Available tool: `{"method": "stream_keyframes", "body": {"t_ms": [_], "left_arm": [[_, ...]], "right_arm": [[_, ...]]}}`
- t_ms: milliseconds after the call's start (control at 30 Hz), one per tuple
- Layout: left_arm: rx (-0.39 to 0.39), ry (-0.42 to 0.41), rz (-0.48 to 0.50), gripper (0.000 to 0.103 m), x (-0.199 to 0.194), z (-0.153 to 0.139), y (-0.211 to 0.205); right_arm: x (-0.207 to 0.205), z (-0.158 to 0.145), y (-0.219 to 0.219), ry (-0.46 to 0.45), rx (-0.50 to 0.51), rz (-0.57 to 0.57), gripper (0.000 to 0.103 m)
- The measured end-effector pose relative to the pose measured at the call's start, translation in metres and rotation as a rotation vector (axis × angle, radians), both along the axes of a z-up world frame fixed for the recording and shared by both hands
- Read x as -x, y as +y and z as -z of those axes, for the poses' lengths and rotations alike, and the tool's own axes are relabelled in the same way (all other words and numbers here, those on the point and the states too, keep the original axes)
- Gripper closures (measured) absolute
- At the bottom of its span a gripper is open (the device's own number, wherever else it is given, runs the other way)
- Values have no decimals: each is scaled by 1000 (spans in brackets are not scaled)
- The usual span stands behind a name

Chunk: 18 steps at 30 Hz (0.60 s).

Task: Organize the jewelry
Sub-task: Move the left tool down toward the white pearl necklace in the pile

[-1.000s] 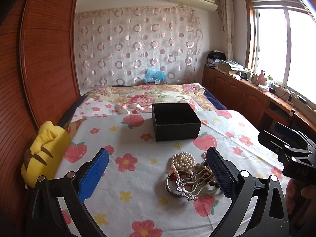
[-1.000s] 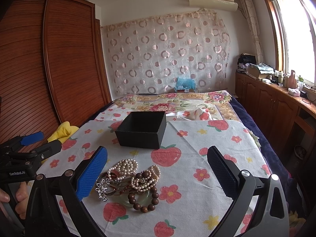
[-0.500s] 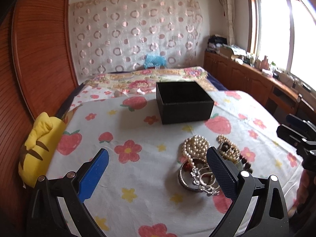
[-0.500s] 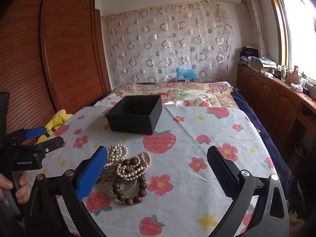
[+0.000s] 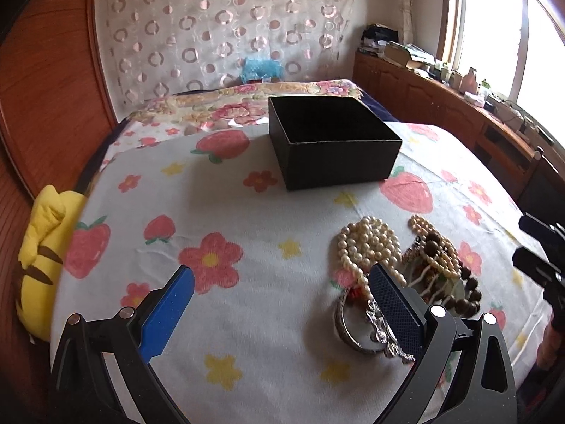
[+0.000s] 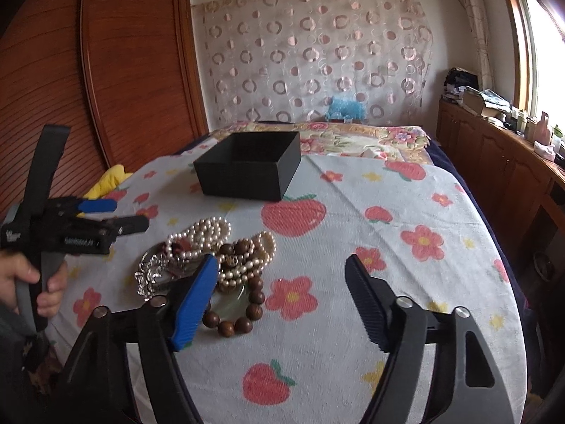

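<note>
A heap of jewelry lies on the flowered cloth: a pearl necklace (image 5: 367,243) (image 6: 201,235), brown wooden beads (image 6: 235,319) (image 5: 466,293), smaller pearl strands (image 6: 247,265) and a silver bangle with a chain (image 5: 356,332) (image 6: 150,275). An open black box (image 5: 332,145) (image 6: 249,168) stands behind the heap. My left gripper (image 5: 282,289) is open, low over the cloth left of the heap. My right gripper (image 6: 282,282) is open, its left pad beside the beads. Each gripper also shows at the other view's edge.
A yellow plush toy (image 5: 42,251) lies at the cloth's left edge by a wooden wardrobe (image 6: 106,70). A wooden cabinet (image 6: 501,162) with clutter runs along the right under the window. A patterned curtain (image 5: 219,28) hangs behind the bed.
Both grippers have moved forward and down toward the heap; the jewelry and box look larger and closer. Both stay open and hold nothing.
</note>
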<state>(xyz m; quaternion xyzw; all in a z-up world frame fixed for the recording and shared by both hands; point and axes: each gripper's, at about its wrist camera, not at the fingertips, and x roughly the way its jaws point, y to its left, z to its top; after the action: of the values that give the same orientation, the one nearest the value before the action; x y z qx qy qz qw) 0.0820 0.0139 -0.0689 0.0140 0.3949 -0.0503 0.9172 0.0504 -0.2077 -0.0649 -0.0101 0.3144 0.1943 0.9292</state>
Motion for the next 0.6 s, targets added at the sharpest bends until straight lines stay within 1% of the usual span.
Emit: {"method": "stream_keyframes", "body": {"t_ms": [67,100,167,200,267,367,467,500,567,600], "left_arm": [[4,10,14,7,-5,2,-3],[7,17,21,7,-8,2,-4],[30,38,48,9,-16,5,-7],[42,52,57,13,-20,7,-8],[55,76,68,28,-25,10,-11],[63,103,87,38,-32,14,-15],[65,151,121,44,-41,18,-21],[61,163,132,45,-44,19,-24],[35,182,147,54,-48,22,-29],[28,181,153,56,-51,23,-30]], "right_arm": [[-1,3,2,6,13,-11,36],[-3,5,3,10,24,-19,37],[-6,6,4,14,42,-29,42],[-7,7,6,14,58,-36,42],[-11,7,7,12,80,-46,43],[-17,7,7,7,98,-59,43],[-26,9,5,16,113,-65,42],[-30,9,4,21,115,-64,42],[-36,9,3,24,118,-66,42],[-39,9,2,25,121,-67,43]]}}
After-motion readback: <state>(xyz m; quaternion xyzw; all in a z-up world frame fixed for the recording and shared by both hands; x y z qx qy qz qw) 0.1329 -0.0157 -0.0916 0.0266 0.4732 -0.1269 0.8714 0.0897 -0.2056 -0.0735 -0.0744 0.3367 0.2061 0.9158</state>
